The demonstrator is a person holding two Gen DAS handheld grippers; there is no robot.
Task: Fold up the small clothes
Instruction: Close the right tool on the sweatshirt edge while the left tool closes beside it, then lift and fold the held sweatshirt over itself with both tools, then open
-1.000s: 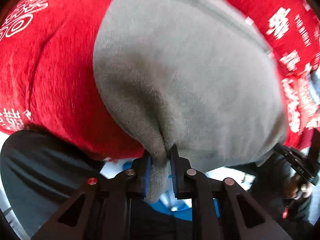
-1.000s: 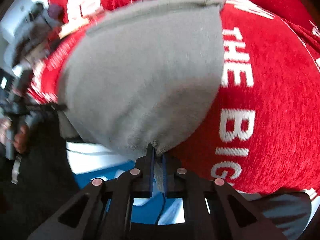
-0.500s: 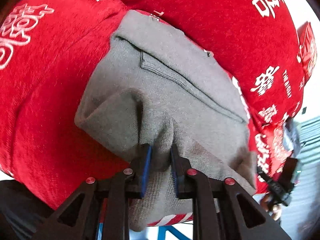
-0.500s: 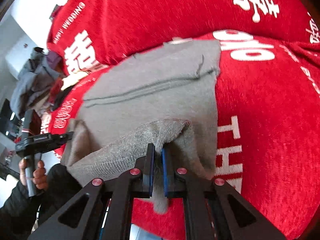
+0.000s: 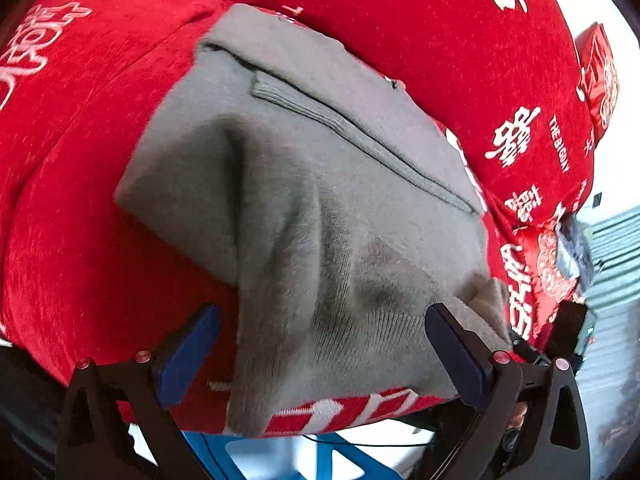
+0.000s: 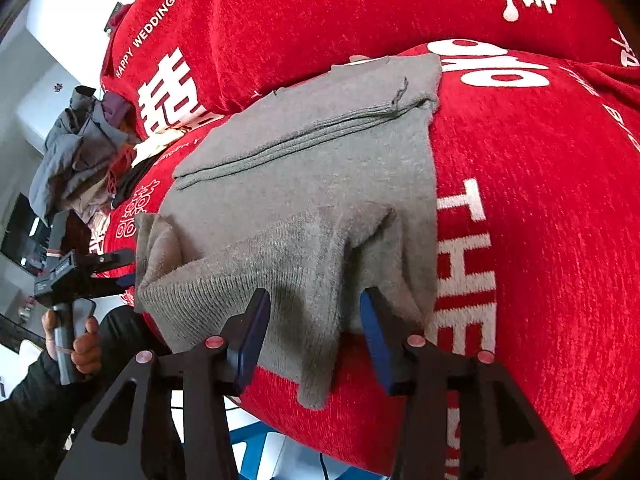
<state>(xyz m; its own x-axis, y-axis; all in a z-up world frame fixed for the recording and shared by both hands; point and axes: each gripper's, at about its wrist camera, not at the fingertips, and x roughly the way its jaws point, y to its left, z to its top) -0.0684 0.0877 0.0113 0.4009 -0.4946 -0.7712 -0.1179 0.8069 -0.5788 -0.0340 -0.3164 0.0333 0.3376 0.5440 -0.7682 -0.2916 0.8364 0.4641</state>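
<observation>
A small grey knitted garment lies folded on a red cloth with white lettering; the same garment fills the middle of the right wrist view. My left gripper has its jaws opening wide, the garment's near ribbed edge lying loose between the blue pads, which do not press on it. My right gripper also has its jaws opening, with a hanging corner of the garment between the pads and free of them. The left gripper also shows in the right wrist view, in a hand.
A heap of grey and mixed clothes sits at the far left of the red cloth. A red box lies at its right end. A blue frame shows below the cloth's near edge.
Both grippers went from shut on the garment's edge to open, letting it drop. The garment, first held up, now lies folded over itself on the red cloth.
</observation>
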